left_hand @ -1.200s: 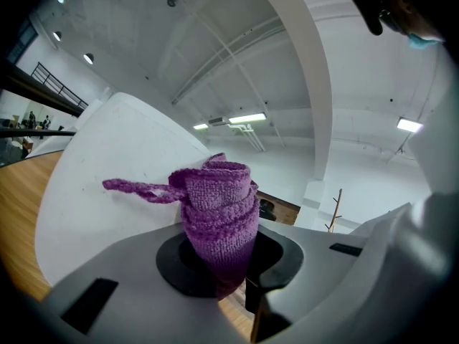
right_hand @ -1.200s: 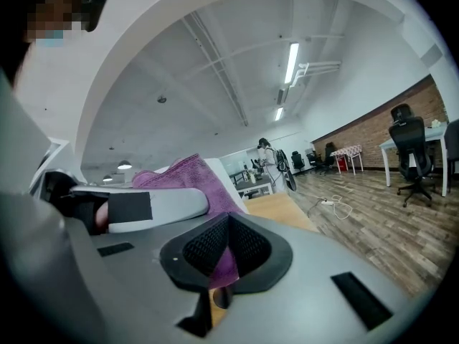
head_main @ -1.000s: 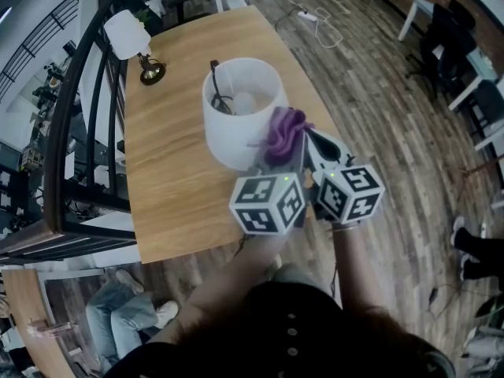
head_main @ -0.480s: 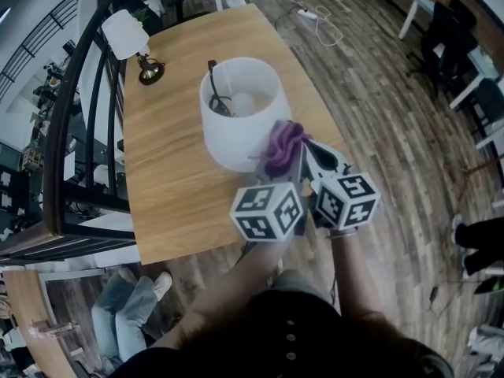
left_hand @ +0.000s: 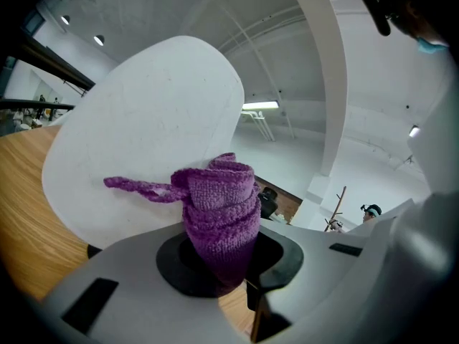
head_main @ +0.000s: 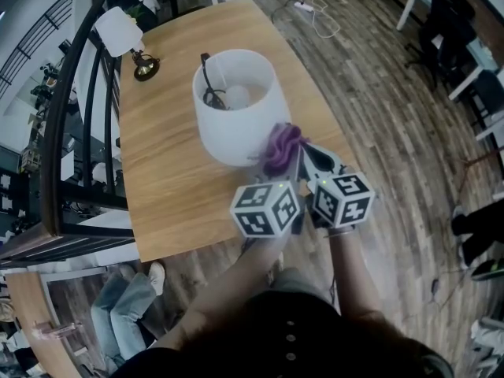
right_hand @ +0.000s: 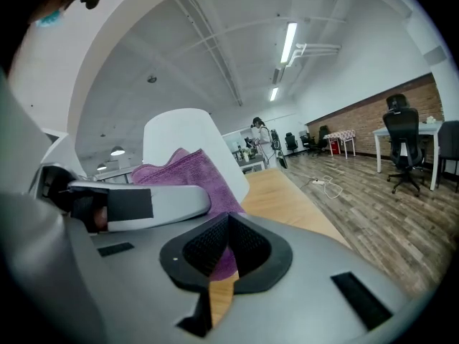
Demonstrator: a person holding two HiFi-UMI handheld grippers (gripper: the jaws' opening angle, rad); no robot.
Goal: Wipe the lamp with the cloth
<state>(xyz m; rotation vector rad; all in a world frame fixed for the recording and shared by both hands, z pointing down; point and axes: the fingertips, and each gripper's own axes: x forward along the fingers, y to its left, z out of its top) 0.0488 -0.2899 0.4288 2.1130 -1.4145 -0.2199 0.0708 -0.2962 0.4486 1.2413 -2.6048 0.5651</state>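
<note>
A large white lamp shade [head_main: 235, 109] stands on the wooden table [head_main: 165, 187], with its bulb and black frame showing inside. My left gripper [head_main: 277, 168] is shut on a bunched purple cloth [head_main: 282, 146], which touches the shade's near right side. In the left gripper view the cloth [left_hand: 221, 210] rises from the jaws of the left gripper [left_hand: 219, 264] against the shade [left_hand: 143, 135]. My right gripper [head_main: 315, 157] sits close beside the left one. It is shut [right_hand: 228, 246] with nothing between its pads, and the cloth [right_hand: 188, 169] lies just beyond it.
A small table lamp [head_main: 118, 31] with a brass base [head_main: 146, 71] stands at the table's far left corner. A black railing [head_main: 75, 132] runs along the left. The table's near edge lies just under the grippers. To the right are wooden floor, a power strip [head_main: 305, 6] and chairs.
The cloth and both grippers have slipped a little down the shade's near right side, toward the table's near edge. Both grips look unchanged.
</note>
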